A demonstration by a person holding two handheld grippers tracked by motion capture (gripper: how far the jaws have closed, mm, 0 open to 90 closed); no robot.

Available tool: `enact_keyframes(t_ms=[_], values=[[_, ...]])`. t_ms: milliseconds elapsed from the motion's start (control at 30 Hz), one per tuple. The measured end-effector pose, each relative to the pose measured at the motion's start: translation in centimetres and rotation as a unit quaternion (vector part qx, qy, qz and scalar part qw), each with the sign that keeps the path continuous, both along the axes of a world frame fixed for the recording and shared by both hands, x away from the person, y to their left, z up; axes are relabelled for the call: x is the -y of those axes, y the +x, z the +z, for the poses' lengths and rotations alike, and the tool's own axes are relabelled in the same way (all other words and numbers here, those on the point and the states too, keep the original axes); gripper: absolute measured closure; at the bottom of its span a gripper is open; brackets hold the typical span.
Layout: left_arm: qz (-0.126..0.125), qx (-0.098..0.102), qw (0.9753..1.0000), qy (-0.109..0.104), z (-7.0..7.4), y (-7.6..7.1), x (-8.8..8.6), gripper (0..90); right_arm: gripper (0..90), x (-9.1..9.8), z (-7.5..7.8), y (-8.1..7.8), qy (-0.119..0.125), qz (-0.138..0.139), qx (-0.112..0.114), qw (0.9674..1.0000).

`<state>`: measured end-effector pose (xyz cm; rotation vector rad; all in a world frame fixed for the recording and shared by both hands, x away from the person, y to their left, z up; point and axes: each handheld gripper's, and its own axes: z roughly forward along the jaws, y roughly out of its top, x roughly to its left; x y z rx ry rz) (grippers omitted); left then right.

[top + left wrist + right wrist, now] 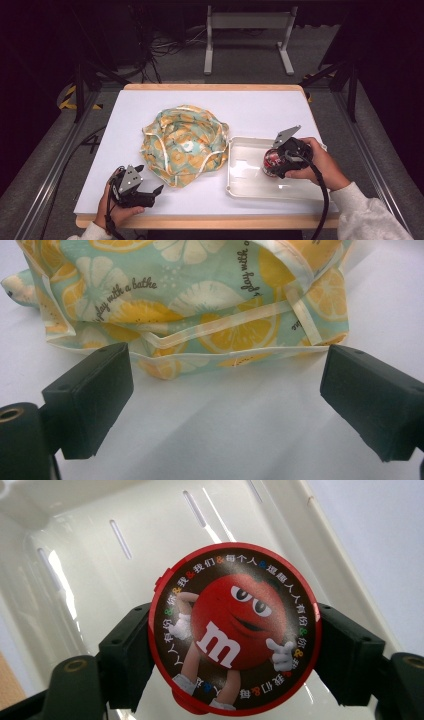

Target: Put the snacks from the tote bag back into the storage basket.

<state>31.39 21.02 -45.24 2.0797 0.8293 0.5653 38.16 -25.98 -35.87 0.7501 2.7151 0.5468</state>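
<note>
**Red M&M's tin gripped over the tray, citrus bag waiting at centre**

My right gripper has its jaws clamped on a round red M&M's tin, one jaw on each side of the rim. The tin sits over the white plastic tray at the right side of the white tabletop; I cannot tell whether it touches the tray floor. Being round, it has no long axis to speak of. Its flat printed lid faces my right gripper's camera, and the picture on it is tilted a little. The lid shows the red M&M's character with a white "m" on its chest, white gloves and shoes, ringed by Chinese characters broken up with coloured "&" signs. The tray floor has narrow slots.

My left gripper is low at the near left of the tabletop, jaws wide apart and holding nothing — they point toward the crumpled fabric bag just ahead. The bag lies at the tabletop's centre, just beside the tray's left edge. It is mint green with orange and lemon slices, cream piping, and the words "play with a bathe" printed on it.
</note>
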Motion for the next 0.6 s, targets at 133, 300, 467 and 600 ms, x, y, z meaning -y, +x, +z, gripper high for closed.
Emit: enact_keyframes(t_ms=[133,300,467,600], values=[[-0.001,0.0,1.0,0.0,0.0,0.0,0.0,7.4,25.6,0.4,-0.6,0.3,0.003,-0.01,-0.003,0.9999],[-0.002,-0.001,1.0,0.002,0.0,0.0,0.1,7.4,25.5,1.0,-1.1,0.6,0.018,-0.024,-0.012,0.9995],[-0.001,-0.002,1.0,0.002,0.0,0.0,0.1,7.4,25.5,1.1,-1.2,0.7,0.025,-0.029,-0.013,0.9992],[-0.002,-0.002,1.0,0.001,0.0,0.0,0.1,7.4,25.2,1.2,-1.3,0.7,0.031,-0.035,-0.012,0.9988]])
